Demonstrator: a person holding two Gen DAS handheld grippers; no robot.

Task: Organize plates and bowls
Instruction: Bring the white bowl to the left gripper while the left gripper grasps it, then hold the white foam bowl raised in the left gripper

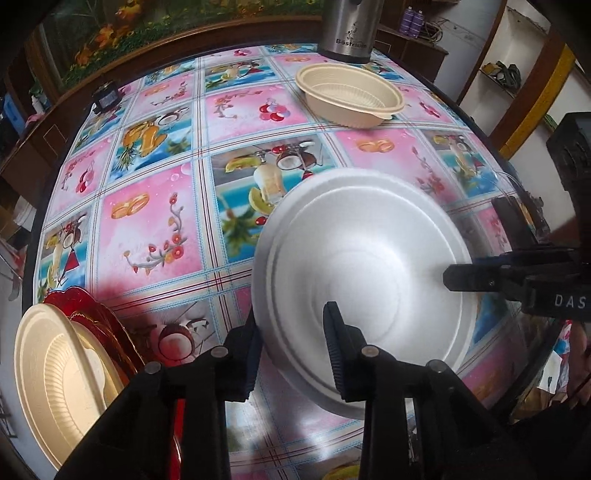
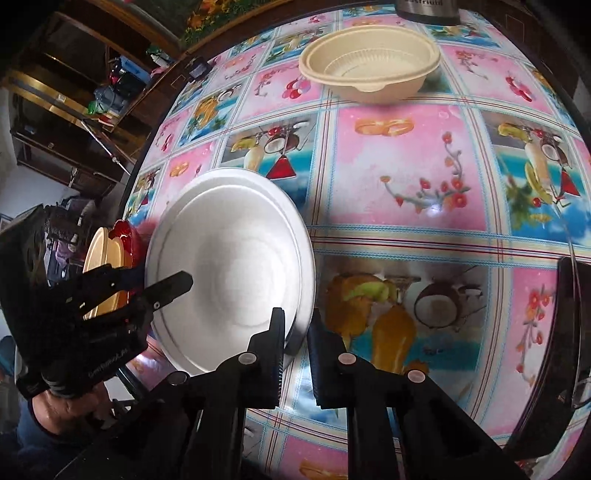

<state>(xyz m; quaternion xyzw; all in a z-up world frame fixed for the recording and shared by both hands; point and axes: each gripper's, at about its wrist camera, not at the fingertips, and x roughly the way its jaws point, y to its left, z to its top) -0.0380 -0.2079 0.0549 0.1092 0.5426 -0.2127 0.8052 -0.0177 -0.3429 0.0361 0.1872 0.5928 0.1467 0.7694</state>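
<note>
Both grippers are clenched on the white bowl (image 1: 365,288): the left gripper (image 1: 293,350) grasps its rim at 7 o'clock, the right gripper (image 2: 295,343) at 3 o'clock. The bowl sits mid-counter (image 1: 155,221), with the beige bowl (image 1: 349,96) at 12 o'clock. The pick-up is in hand (seemingly a stack of bowls); next comes an even two-handed lift toward the beige bowl, I'd judge.

The setting is appearing as a lived-in home dining room. A fruit-print oilcloth (image 1: 155,206) is covering the table, and a steel thermos (image 1: 347,29) is standing at its far edge. Dark wooden shelving (image 2: 74,122) is holding mixed household clutter, and open wall shelves (image 1: 506,74) are carrying bottles and small items.
</note>
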